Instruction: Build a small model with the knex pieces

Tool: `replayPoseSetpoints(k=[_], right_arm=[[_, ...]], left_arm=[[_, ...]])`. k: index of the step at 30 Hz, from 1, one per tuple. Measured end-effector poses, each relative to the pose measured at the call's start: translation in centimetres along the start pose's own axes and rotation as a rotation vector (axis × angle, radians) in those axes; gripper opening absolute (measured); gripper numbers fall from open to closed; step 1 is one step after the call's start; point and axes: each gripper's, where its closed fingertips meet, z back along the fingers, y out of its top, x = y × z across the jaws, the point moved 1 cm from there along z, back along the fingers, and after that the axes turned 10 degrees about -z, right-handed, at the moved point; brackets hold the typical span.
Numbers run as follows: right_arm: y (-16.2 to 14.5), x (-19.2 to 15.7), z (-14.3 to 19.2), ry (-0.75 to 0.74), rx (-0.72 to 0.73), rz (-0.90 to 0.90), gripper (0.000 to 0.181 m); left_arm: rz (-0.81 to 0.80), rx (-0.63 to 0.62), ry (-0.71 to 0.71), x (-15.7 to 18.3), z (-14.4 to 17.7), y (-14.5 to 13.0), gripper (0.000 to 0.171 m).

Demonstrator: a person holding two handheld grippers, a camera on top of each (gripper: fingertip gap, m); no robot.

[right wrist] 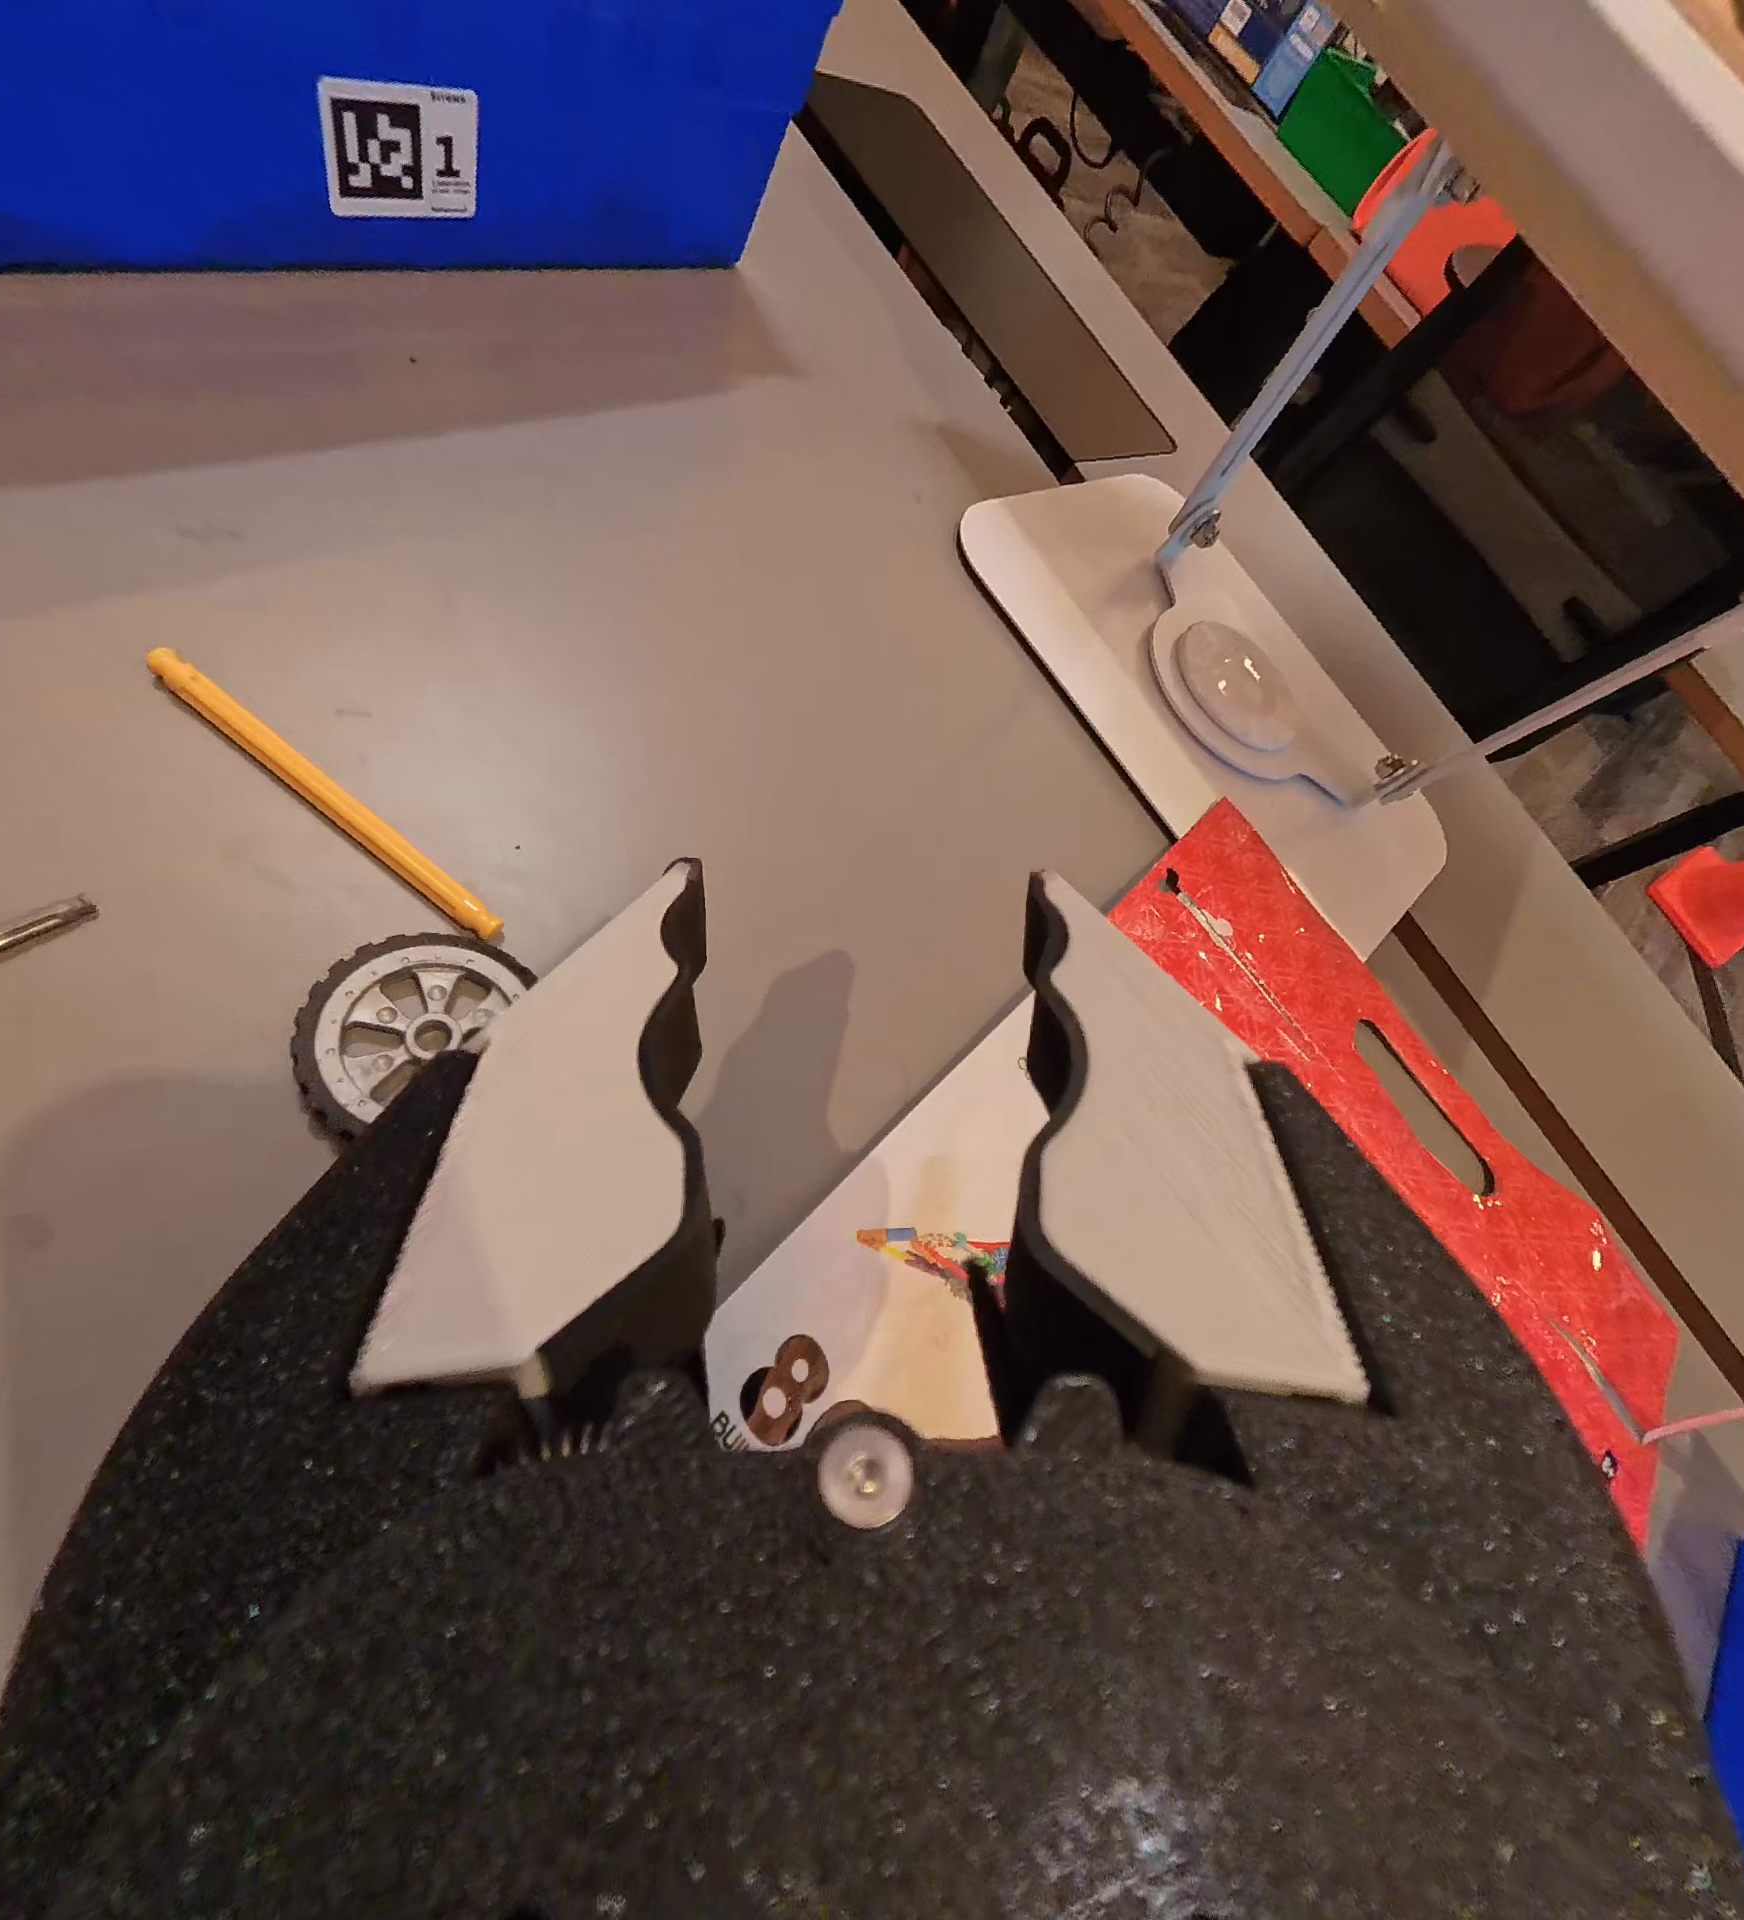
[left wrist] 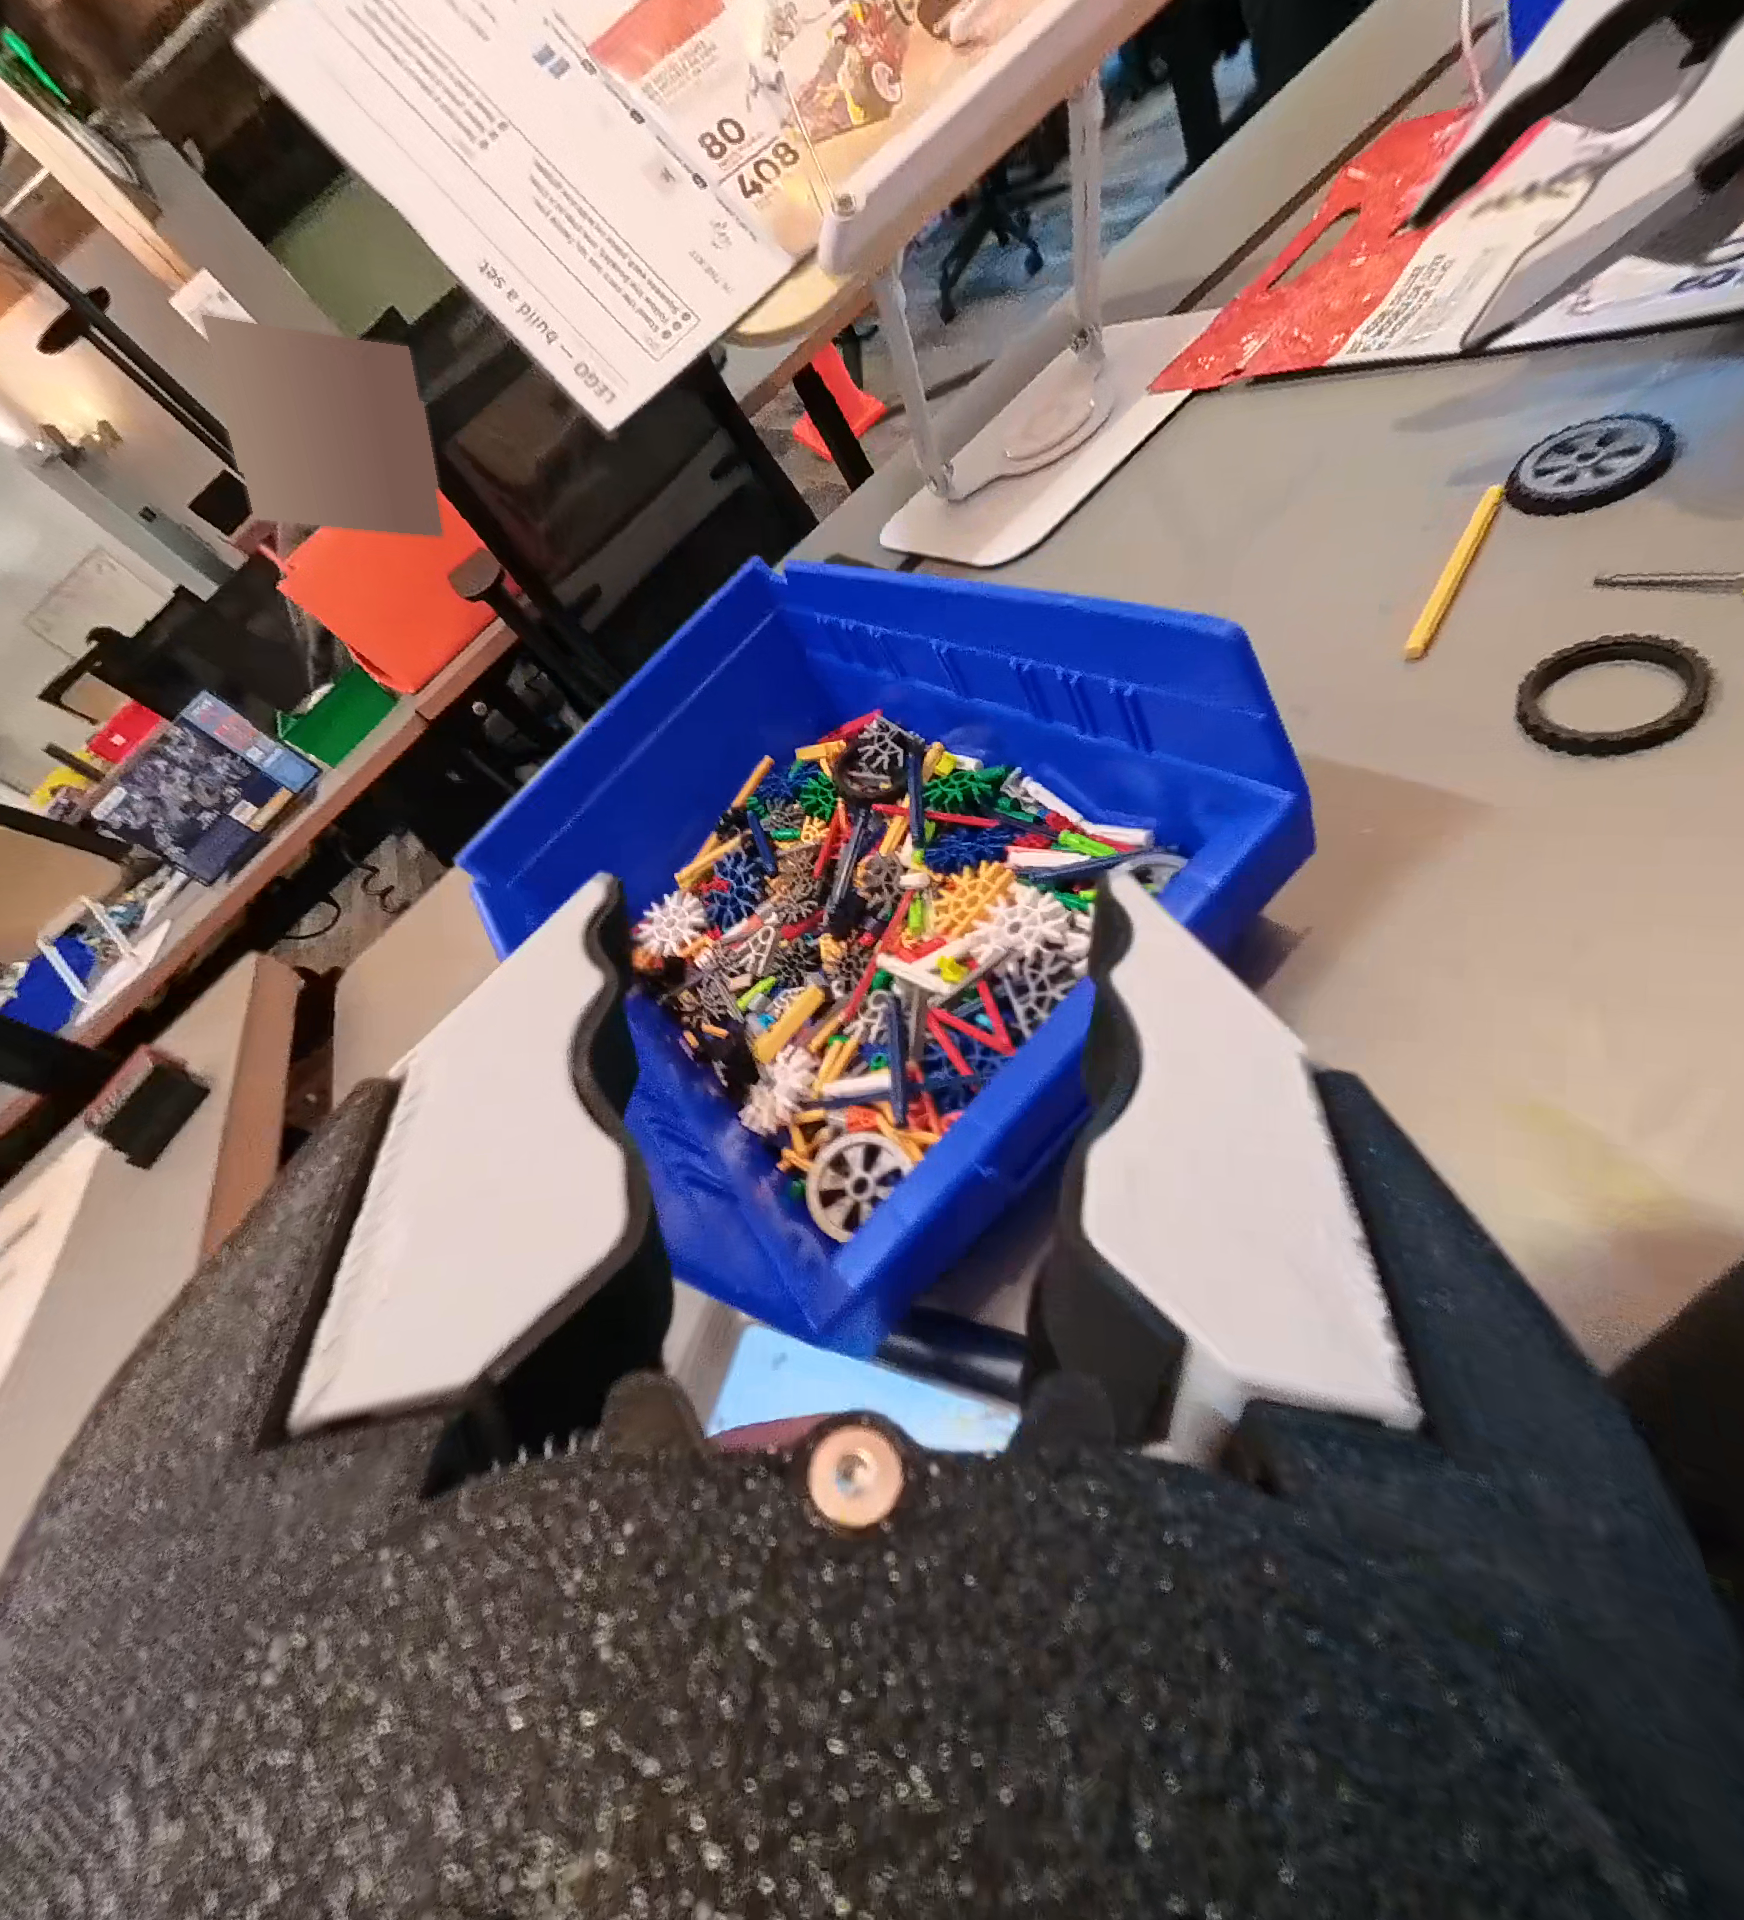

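Both my claws stand open and empty, left claw above the blue bin of loose parts, right claw over bare surface beside the wheel; risk: the tangled heap may yield several pieces at once

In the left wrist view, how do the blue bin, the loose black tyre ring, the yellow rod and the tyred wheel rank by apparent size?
1. blue bin
2. yellow rod, by length
3. black tyre ring
4. tyred wheel, though it lies farther away, so unsure

Right gripper jaws apart, empty, mid-frame above table. Wheel beside left finger; yellow rod left; blue bin upper left.
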Motion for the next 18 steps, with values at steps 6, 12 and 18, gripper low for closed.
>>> replayPoseSetpoints(k=[6, 12, 18], right_arm=[[0.3, -0.1, 0.5, 0.005, 0.013, 0.014, 0.057], [0.6, -0.1, 1.1, 0.010, 0.030, 0.011, 0.050], [0.6, -0.4, 1.1, 0.024, 0.033, 0.011, 0.049]], left_arm=[[-0.137, -0.078, -0.058, -1.5, -2.5, 0.3, 0.054], [-0.201, -0.210, -0.122, -3.0, -4.1, -1.9, 0.028], [-0.259, -0.306, -0.264, -3.4, -6.4, -3.2, 0.018]])
